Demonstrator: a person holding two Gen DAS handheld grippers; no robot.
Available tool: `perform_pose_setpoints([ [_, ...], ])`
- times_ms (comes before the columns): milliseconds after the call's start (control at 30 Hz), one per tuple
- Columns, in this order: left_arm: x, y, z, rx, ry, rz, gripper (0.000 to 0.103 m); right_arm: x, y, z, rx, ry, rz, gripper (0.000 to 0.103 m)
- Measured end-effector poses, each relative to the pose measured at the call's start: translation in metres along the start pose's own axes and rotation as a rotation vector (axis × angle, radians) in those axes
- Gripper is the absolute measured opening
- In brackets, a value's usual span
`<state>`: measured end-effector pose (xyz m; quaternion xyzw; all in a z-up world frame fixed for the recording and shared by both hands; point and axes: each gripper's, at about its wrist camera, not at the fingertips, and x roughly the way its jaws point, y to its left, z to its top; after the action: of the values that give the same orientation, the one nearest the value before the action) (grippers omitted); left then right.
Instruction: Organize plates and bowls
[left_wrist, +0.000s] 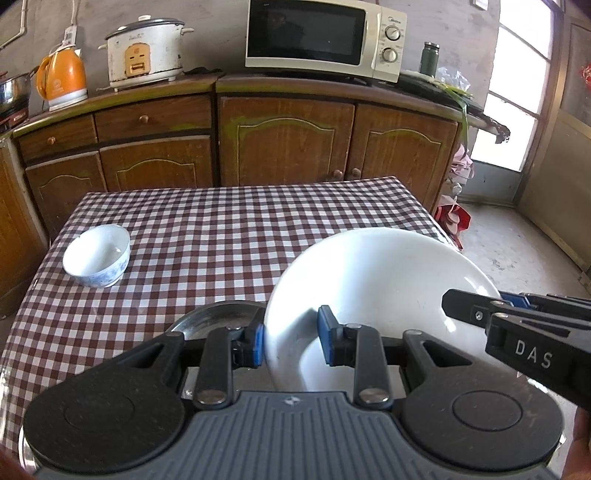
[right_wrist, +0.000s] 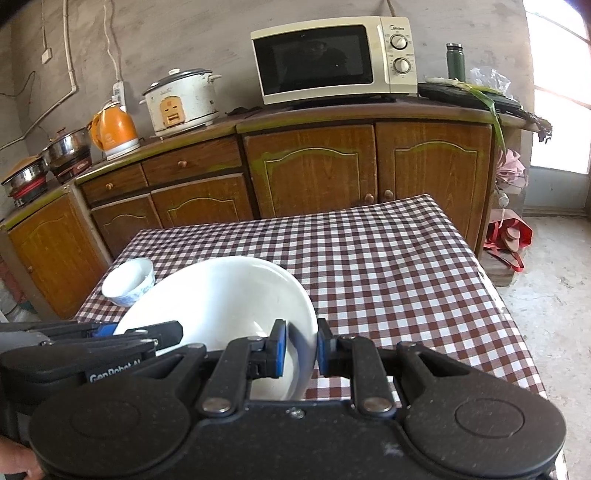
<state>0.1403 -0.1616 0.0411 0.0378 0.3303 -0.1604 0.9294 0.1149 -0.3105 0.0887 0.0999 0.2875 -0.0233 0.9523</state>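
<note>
Both grippers hold a large white bowl (left_wrist: 376, 280) (right_wrist: 221, 295), tilted, over the checked table (left_wrist: 240, 221). My left gripper (left_wrist: 291, 341) is shut on the bowl's left rim, one blue pad outside the wall and one inside. The right gripper (right_wrist: 300, 349) is shut on the opposite rim and reaches in from the right edge of the left wrist view (left_wrist: 480, 306). A steel dish (left_wrist: 218, 317) lies on the table just behind and below the bowl's left side, partly hidden by my left fingers. A small blue-and-white bowl (left_wrist: 98, 254) (right_wrist: 129, 280) stands upright near the table's left edge.
Wooden cabinets (left_wrist: 288, 140) run behind the table, with a microwave (left_wrist: 325, 37), a rice cooker (left_wrist: 144, 48) and an orange kettle (left_wrist: 61, 79) on top. The checked cloth (right_wrist: 388, 258) stretches to the far and right edges. A bare floor and a red bag (right_wrist: 509, 236) lie to the right.
</note>
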Motion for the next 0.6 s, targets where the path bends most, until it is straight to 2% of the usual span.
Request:
perform_pose_setpoints([
  [600,-0.011,0.021,-0.010,-0.036,0.001,0.023,0.030,0.002,0.029,-0.004,-0.033,0.004,0.026,0.022],
])
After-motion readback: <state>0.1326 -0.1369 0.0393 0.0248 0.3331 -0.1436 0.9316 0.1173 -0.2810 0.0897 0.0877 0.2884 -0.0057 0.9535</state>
